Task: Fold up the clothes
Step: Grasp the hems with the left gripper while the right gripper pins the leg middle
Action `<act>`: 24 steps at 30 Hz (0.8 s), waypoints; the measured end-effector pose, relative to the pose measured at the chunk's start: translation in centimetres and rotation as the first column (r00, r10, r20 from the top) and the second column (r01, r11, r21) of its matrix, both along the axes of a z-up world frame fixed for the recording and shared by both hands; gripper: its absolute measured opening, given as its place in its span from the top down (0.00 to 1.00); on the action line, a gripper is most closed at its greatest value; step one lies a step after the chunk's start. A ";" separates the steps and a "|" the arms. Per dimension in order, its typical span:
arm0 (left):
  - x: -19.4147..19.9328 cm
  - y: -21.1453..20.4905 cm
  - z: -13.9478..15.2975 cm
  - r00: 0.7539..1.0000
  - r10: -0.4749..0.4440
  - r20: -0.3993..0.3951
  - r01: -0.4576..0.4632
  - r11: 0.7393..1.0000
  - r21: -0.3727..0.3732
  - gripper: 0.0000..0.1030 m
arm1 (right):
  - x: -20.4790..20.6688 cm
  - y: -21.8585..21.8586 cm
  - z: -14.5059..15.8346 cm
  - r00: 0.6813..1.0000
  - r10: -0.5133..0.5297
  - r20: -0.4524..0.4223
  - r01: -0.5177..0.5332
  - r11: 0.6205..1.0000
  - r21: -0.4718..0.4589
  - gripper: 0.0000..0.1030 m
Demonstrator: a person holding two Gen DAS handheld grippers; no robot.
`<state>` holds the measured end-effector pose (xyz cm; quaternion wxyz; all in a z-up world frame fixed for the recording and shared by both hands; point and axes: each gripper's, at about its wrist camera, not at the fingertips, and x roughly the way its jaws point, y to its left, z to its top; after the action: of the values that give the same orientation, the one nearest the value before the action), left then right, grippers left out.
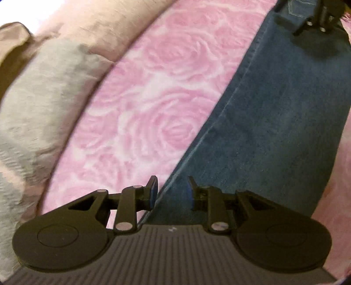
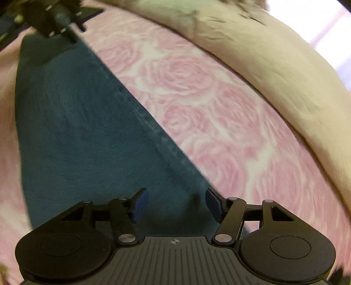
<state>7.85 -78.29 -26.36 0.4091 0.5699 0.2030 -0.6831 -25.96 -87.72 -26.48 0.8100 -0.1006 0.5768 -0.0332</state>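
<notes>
Blue denim jeans (image 1: 274, 109) lie flat as a long strip on a pink rose-print bedspread (image 1: 153, 98). My left gripper (image 1: 172, 193) hangs just above the strip's stitched left edge, its blue pads apart and not pressing on the cloth. The right gripper (image 1: 307, 26) shows blurred at the strip's far end. In the right wrist view the jeans (image 2: 76, 131) fill the left side, and my right gripper (image 2: 176, 203) stands open over the denim near its right edge, nothing clamped. The left gripper (image 2: 57, 17) is a dark blur at the far end.
A beige and grey quilt or pillow (image 1: 43, 87) lies bunched along the bedspread beside the jeans, also seen as the beige quilt (image 2: 274, 65) on the right. Pink bedspread (image 2: 208, 109) lies bare between the quilt and the jeans.
</notes>
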 end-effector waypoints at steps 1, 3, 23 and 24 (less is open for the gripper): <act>-0.1 -0.4 -0.5 1.000 -0.016 0.003 0.016 1.000 0.027 0.78 | 0.4 -0.5 -0.3 1.000 0.024 -0.008 -0.024 1.000 0.007 0.40; -0.3 -0.8 -1.2 0.999 -0.039 0.009 0.038 0.998 0.059 0.79 | 1.1 -1.3 -1.0 0.998 0.059 -0.022 -0.058 0.998 0.023 0.40; 0.2 -1.2 -1.7 0.999 0.030 0.038 -0.031 0.999 0.037 0.94 | 1.9 -4.0 -1.8 0.988 -0.151 0.022 0.150 0.988 0.030 1.00; 0.3 -1.2 -1.5 0.998 0.042 0.042 -0.043 0.998 0.037 0.91 | 1.2 -3.7 -1.4 0.983 -0.180 0.043 0.179 0.983 0.033 1.00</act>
<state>8.18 -79.48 -27.87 0.4167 0.5872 0.2198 -0.6583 -24.79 -91.37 -27.93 0.8181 -0.0357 0.5652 -0.1003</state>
